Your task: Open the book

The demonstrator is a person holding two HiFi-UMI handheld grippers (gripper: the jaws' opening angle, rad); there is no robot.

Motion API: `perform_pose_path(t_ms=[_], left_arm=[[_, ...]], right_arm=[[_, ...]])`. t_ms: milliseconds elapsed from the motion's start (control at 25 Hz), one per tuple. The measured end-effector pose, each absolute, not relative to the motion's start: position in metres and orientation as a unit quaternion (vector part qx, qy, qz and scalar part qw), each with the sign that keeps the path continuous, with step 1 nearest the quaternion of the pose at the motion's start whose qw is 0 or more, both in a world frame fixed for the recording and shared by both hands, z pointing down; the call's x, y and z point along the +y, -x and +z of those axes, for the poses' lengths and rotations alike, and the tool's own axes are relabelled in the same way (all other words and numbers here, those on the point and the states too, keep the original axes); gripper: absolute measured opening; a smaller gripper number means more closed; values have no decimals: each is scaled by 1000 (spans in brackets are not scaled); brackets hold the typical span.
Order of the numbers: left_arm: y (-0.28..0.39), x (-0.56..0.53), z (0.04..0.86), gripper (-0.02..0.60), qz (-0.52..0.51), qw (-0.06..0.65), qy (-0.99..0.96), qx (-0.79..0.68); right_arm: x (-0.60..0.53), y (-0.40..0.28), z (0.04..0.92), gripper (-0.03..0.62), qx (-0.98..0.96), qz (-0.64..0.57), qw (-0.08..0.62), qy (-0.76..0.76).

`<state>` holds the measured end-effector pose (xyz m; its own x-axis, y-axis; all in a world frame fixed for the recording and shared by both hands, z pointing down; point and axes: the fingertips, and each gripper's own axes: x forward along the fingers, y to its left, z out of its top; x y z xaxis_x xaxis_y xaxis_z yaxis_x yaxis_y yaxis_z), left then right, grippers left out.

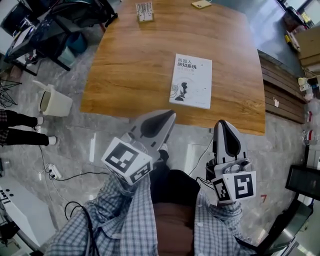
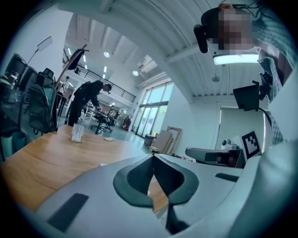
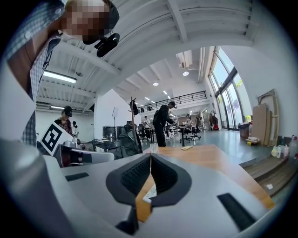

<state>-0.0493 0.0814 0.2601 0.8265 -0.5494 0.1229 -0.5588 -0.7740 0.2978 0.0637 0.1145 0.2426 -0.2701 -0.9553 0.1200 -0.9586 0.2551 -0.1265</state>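
A closed white book with dark print on its cover lies flat on the wooden table, near the front edge and right of the middle. My left gripper is shut and empty, its tip just short of the table's front edge, below and left of the book. My right gripper is also shut and empty, off the table's edge below and right of the book. In the left gripper view the jaws meet over the tabletop. In the right gripper view the shut jaws show a sliver of the book beneath them.
A small card stand and a yellowish flat object sit at the table's far end. On the floor at the left are a white bin, a power strip with cables and a person's feet. Wooden boards lie at the right.
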Motion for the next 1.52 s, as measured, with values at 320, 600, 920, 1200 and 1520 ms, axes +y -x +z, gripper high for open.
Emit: perform_pose_path(t_ms=[320, 600, 920, 1200, 1520], left_arm=[[58, 41, 276, 8, 25, 176, -943, -281], [59, 22, 289, 8, 32, 193, -940, -280], [54, -3, 300, 8, 43, 203, -932, -297], [33, -36, 315, 8, 60, 218, -918, -325], [-7, -77, 340, 8, 91, 231, -902, -354]], right_arm=[[73, -62, 255, 20, -776, 106, 7, -622], [50, -59, 265, 20, -775, 120, 13, -620], [18, -76, 279, 20, -772, 140, 21, -620], [-25, -97, 294, 20, -793, 146, 32, -591], [-75, -126, 329, 20, -813, 182, 53, -551]])
